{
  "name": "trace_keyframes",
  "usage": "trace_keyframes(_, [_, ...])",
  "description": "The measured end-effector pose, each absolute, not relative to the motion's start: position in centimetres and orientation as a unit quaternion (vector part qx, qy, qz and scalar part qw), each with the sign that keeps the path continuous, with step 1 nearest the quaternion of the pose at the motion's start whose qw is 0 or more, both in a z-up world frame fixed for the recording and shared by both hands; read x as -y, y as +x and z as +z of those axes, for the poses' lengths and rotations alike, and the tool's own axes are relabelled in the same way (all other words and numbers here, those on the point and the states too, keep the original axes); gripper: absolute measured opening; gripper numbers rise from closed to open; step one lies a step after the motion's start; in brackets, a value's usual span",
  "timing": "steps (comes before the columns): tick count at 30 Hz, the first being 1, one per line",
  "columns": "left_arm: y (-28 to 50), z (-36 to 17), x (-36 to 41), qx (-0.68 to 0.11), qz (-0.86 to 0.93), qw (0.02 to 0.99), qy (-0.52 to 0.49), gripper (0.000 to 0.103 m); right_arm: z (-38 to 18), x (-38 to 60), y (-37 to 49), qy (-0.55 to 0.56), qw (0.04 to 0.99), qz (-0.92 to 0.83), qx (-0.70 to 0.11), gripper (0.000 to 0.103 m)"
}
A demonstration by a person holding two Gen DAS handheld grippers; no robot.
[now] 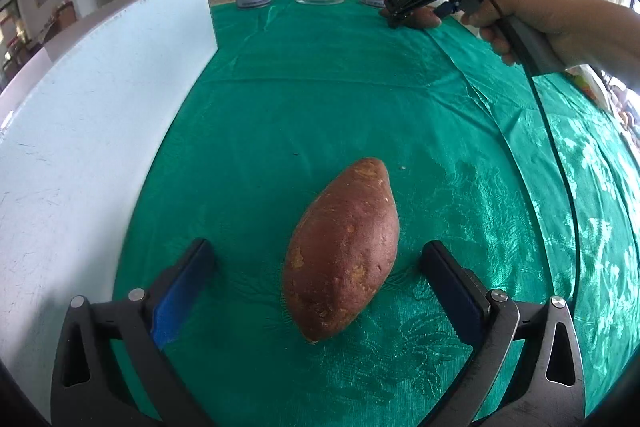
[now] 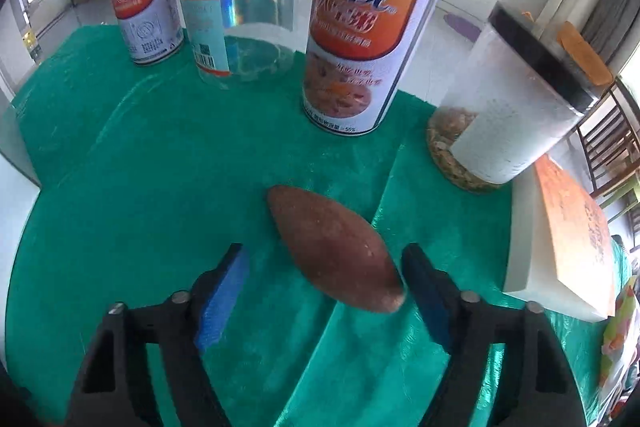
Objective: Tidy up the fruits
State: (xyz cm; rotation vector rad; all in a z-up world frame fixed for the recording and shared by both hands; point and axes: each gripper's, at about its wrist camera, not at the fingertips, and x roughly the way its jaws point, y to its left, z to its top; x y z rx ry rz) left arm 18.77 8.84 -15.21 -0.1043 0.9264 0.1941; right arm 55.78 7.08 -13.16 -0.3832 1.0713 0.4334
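Note:
A reddish-brown sweet potato [image 1: 344,251] lies on the green tablecloth [image 1: 320,99] between the fingers of my left gripper [image 1: 316,255], which is open and not touching it. In the right wrist view a second sweet potato [image 2: 338,247] lies on the cloth between the fingers of my right gripper [image 2: 324,263], also open; its near end sits close to the right finger. The right gripper also shows in the left wrist view [image 1: 394,23], held by a hand at the far right of the table, its tips over that sweet potato.
A white board [image 1: 92,131] stands along the left side. At the far edge stand two printed cans [image 2: 360,39] [image 2: 142,11] and a clear jar with a gold rim [image 2: 240,3]. A black-lidded container [image 2: 516,99] and an orange-and-white box [image 2: 560,243] stand at the right.

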Motion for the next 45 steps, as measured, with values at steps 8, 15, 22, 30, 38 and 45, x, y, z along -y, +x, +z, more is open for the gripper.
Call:
trace_keyframes(8, [18.8,-15.2,-8.9,-0.446,0.093,0.889,-0.051,0.102,-12.1,-2.2,51.5,-0.036,0.793,0.223,-0.566,0.038])
trace_keyframes(15, [18.9,-15.2,-8.9,-0.446,0.093,0.889,-0.051,0.102,-12.3,4.5,37.9,0.012,0.764,0.231,-0.603,0.038])
trace_keyframes(22, [18.8,-15.2,-8.9,-0.446,0.093,0.889,-0.051,0.103,-12.3,8.1,26.5,0.031,0.795,0.208,-0.568,0.039])
trace_keyframes(30, [16.1,-13.8,-10.6,-0.474,0.018,0.877,-0.073,0.100,-11.6,11.0,21.8,0.093,0.796,0.209,-0.561,0.082])
trace_keyframes(38, [18.2,-12.2,-9.4,-0.474,0.009,0.878,-0.067,0.099,-9.6,11.8,24.9,0.108,0.780,0.205,-0.582,0.082])
trace_keyframes(45, [20.7,-14.0,-8.5,-0.516,0.028,0.856,-0.013,0.056,-11.1,6.5,28.3,0.047,0.750,0.193,-0.630,0.082])
